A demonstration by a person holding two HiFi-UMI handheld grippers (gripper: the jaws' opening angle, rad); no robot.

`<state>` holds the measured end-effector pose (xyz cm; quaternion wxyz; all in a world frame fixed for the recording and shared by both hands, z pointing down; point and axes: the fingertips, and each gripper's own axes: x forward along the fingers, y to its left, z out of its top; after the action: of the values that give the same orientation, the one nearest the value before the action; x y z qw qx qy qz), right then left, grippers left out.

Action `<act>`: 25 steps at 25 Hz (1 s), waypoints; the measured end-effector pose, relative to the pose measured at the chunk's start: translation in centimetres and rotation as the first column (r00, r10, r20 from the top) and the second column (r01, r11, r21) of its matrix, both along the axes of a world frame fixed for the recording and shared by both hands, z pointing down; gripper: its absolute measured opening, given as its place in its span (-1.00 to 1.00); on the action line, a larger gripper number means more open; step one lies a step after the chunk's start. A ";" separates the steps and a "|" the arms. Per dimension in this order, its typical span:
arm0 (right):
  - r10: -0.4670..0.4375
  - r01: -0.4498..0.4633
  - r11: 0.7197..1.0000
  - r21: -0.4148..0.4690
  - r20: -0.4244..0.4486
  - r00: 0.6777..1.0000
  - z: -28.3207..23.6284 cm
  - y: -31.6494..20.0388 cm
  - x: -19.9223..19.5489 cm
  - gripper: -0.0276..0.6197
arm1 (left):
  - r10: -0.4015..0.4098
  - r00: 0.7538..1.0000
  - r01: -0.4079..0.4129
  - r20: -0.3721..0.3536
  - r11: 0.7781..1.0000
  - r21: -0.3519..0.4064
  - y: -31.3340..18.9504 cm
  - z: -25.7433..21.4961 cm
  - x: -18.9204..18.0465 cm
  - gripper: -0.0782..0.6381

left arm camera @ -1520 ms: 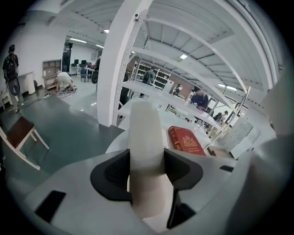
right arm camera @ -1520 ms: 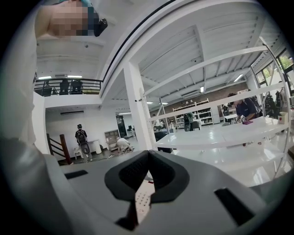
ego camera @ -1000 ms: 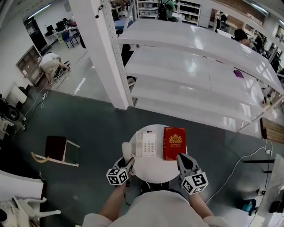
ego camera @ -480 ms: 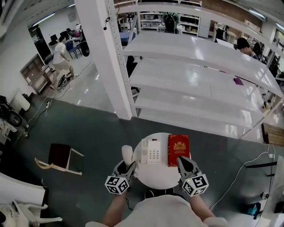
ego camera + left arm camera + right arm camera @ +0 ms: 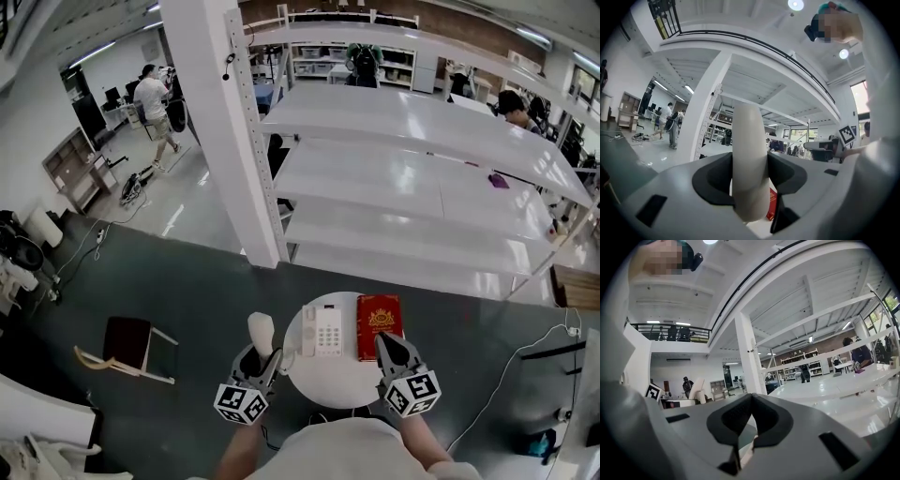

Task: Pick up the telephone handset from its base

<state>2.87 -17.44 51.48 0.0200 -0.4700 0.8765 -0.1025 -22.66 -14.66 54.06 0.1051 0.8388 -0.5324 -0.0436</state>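
Clamping a cream plastic telephone handset (image 5: pixel 749 159) upright, the left gripper (image 5: pixel 258 361) hovers left of the round white table (image 5: pixel 337 375); the right gripper (image 5: pixel 389 349), jaws together, angles over its near edge.

The telephone base (image 5: pixel 323 330) sits on the round tabletop (image 5: pixel 330 377), toward its far side. A book (image 5: pixel 379 326) lies just right of the base, side by side with it. Left of the base, past the tabletop's edge, the handset (image 5: pixel 262 333) stands upright between the jaws of the left gripper (image 5: pixel 263 353), apart from the base. The right gripper (image 5: pixel 387 347) is right of the base, at the book's near end. Behind the base rises a shelving rack (image 5: pixel 422 178), a pillar (image 5: pixel 230 141) behind and left, a chair (image 5: pixel 127 339) on the floor well left
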 end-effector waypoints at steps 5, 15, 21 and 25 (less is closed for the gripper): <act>0.002 -0.002 1.000 0.013 -0.001 1.000 -0.3 0.3 -0.6 -0.89 | 0.000 1.000 0.000 -0.002 0.999 0.038 0.7 -1.6 -0.5 -0.16; 0.023 -0.022 0.999 0.035 -0.026 0.999 -0.9 0.8 -0.9 -0.89 | 0.023 1.000 -0.023 0.009 0.998 0.059 1.5 -2.1 -0.5 -0.16; 0.019 -0.018 0.999 0.038 -0.026 0.999 -0.9 1.0 -1.2 -0.89 | 0.031 1.000 -0.031 0.005 0.998 0.059 1.7 -2.1 -0.6 -0.16; 0.025 -0.024 0.999 0.042 -0.024 0.999 -1.0 1.0 -1.1 -0.89 | 0.037 0.999 -0.037 0.002 0.998 0.056 1.8 -2.1 -0.7 -0.16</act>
<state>1.73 -16.41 50.43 0.0205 -0.4812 0.8729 -0.0781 -23.33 -12.82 52.00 0.0821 0.8512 -0.5153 -0.0561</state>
